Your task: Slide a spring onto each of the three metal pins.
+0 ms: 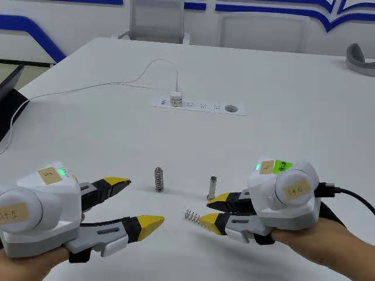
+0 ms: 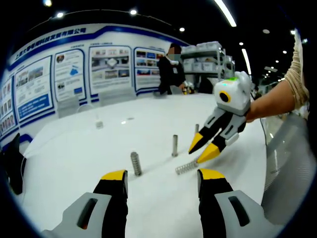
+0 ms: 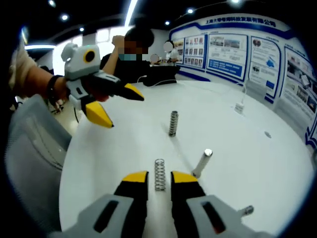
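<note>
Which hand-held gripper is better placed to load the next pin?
Right hand-held gripper: open jaws straddle the loose spring beside a bare pin. Left hand-held gripper is open, empty, farther off.

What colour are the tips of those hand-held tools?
Yellow tips on black; clearest in the head view.

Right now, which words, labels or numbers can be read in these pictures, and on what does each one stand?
No text can be quoted with certainty.
Tape labels on the left gripper: handwriting, too small to read.
Tape patches on the right gripper: handwriting, too small to read.
Wall header: Chinese characters, blurred.
Wall posters: print too small.
</note>
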### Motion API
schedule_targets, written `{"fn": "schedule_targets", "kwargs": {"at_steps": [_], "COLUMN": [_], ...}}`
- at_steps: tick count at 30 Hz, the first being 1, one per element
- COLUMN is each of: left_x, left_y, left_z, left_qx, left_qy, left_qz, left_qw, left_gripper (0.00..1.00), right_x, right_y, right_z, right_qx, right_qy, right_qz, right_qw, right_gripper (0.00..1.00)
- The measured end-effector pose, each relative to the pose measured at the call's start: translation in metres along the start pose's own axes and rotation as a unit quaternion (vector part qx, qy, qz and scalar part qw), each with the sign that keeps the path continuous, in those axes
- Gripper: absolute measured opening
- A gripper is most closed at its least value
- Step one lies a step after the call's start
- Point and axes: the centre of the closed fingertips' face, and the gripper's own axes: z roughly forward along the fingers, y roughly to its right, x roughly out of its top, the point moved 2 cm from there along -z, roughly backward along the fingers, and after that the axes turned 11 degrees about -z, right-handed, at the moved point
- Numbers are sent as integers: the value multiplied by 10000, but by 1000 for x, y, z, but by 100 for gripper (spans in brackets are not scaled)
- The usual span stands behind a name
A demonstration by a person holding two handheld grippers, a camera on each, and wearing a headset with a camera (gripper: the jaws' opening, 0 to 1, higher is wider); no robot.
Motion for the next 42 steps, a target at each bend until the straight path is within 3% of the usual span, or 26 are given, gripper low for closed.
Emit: {"fn": "schedule_targets", "kwargs": {"at_steps": [15, 28, 36, 42], "left_x": [-1, -4, -7, -9], "left_y": [5, 11, 23, 31], "left_z": [4, 9, 18, 25], "left_qx": [-76, -199, -409, -619], "left_qy": [-64, -158, -278, -406], "left_qz": [105, 170, 314, 609], "left_qw": [9999, 9995, 9983, 9954], "left_gripper": [57, 57, 56, 56], "right_x": [-20, -22, -22, -17], "right_y": [-4, -4, -2, -5], "right_z": [10, 15, 15, 8], "right_qx": [131, 203, 175, 266], "right_qy": [-197, -202, -195, -148], "right_qz": [66, 151, 91, 143], "right_qw": [9997, 9995, 9996, 9994], "right_gripper": [18, 14, 12, 12]}}
